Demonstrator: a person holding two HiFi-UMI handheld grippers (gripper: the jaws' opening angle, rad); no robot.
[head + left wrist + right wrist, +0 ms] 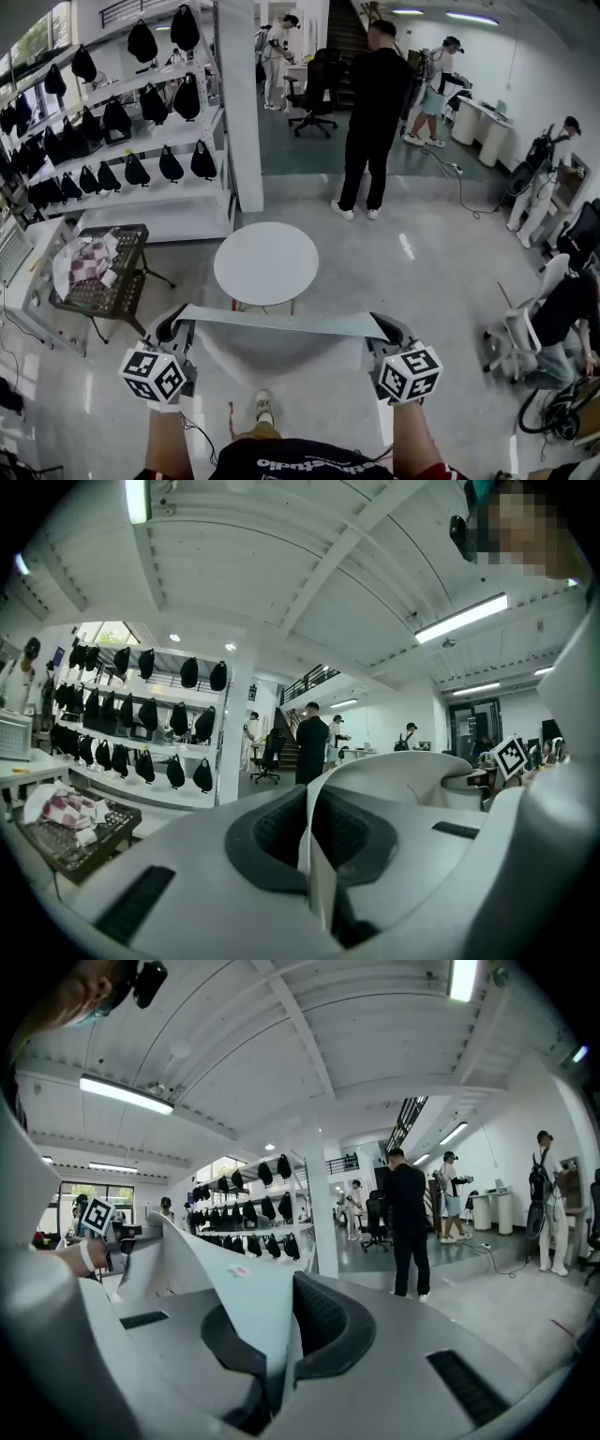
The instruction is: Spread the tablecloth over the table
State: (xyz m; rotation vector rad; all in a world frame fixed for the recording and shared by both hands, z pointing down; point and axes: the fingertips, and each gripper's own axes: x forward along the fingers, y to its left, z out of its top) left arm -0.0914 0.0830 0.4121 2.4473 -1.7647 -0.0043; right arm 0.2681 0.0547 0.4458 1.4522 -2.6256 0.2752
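Gripping the tablecloth [281, 322] taut between my left gripper [183, 325] and right gripper [384, 328], both clamped on it, I have the bare table [266, 262] ahead yet to cover.

Open lab workroom: bag-hung shelving [150, 141], desks [483, 117], office chairs [314, 94]

Bright, even light from ceiling strip lights [127, 1094]; both gripper views bow like fisheyes, with black corners.
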